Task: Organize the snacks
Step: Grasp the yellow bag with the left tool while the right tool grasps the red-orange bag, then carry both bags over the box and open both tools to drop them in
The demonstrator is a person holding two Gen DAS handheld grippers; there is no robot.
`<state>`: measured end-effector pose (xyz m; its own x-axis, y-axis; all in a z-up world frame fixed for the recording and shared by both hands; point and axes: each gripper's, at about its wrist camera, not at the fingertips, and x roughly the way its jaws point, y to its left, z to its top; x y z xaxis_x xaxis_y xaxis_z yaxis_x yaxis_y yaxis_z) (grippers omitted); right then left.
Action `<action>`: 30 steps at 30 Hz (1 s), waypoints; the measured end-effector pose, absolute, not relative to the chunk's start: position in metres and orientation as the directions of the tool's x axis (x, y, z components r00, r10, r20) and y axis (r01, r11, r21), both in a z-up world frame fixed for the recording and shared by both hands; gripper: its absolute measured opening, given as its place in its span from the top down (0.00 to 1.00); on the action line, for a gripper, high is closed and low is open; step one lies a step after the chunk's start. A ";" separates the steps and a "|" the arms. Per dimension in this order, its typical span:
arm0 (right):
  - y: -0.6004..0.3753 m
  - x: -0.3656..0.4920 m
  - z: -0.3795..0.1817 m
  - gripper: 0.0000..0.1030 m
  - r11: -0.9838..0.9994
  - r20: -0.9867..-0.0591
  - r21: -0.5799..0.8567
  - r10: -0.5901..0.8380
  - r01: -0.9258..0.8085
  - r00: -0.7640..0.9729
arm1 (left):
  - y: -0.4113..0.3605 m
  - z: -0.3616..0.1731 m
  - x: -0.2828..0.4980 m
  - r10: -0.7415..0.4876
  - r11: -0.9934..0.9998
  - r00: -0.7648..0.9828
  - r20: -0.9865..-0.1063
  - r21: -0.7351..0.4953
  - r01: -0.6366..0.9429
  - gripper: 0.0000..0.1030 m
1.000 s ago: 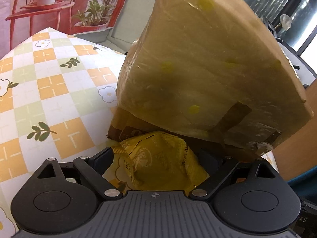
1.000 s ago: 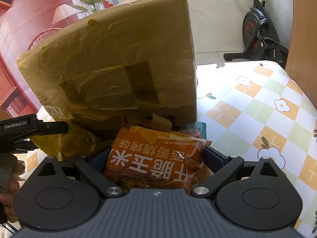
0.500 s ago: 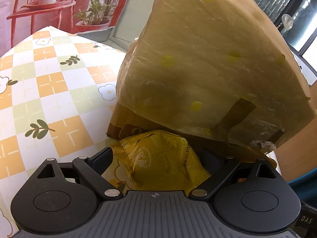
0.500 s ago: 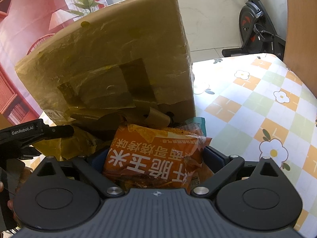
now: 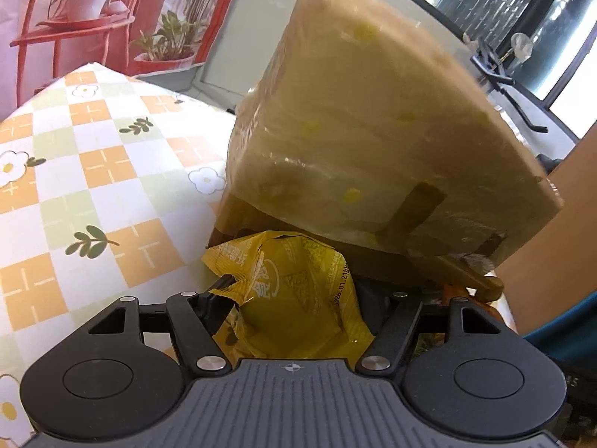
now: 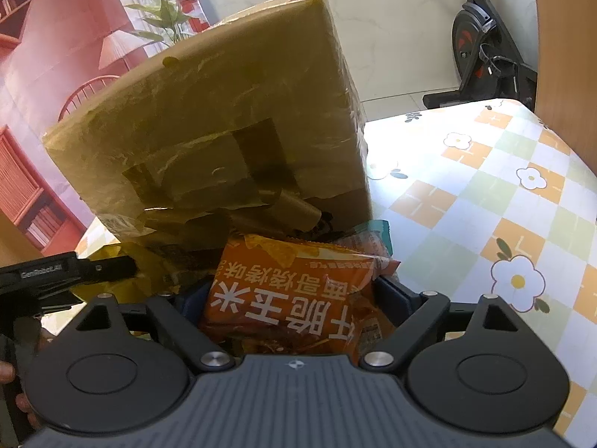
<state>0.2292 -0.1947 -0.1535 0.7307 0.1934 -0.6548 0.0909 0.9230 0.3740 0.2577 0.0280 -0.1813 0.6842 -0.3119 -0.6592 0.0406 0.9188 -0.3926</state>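
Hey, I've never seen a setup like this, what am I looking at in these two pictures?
No robot here: a person holds a two-finger gripper in each hand, each with a camera looking along its fingers.

The left camera shows the left gripper with a yellow snack bag between its jaws, which have just been closing. The right camera shows the right gripper, also just closing, with an orange snack bag between its jaws.

Ahead stands a taped cardboard box on a table with a flowered checked cloth. Whether either bag is firmly pinched is unclear.
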 end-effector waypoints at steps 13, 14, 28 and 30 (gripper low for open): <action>-0.191 0.207 -0.135 0.13 0.924 -0.623 0.376 0.191 0.076 0.758 | 0.038 -0.145 0.222 -0.271 0.941 0.741 -0.615 -0.330 0.070 0.30; -0.191 0.205 -0.134 0.13 0.925 -0.623 0.373 0.190 0.074 0.759 | 0.038 -0.144 0.220 -0.269 0.942 0.743 -0.613 -0.328 0.071 0.30; -0.210 0.171 -0.137 0.13 0.923 -0.639 0.357 0.131 0.141 0.758 | 0.042 -0.137 0.199 -0.261 0.945 0.759 -0.596 -0.318 0.076 0.30; -0.217 0.167 -0.136 0.13 0.920 -0.638 0.357 0.114 0.161 0.761 | 0.042 -0.134 0.199 -0.263 0.947 0.764 -0.590 -0.310 0.086 0.30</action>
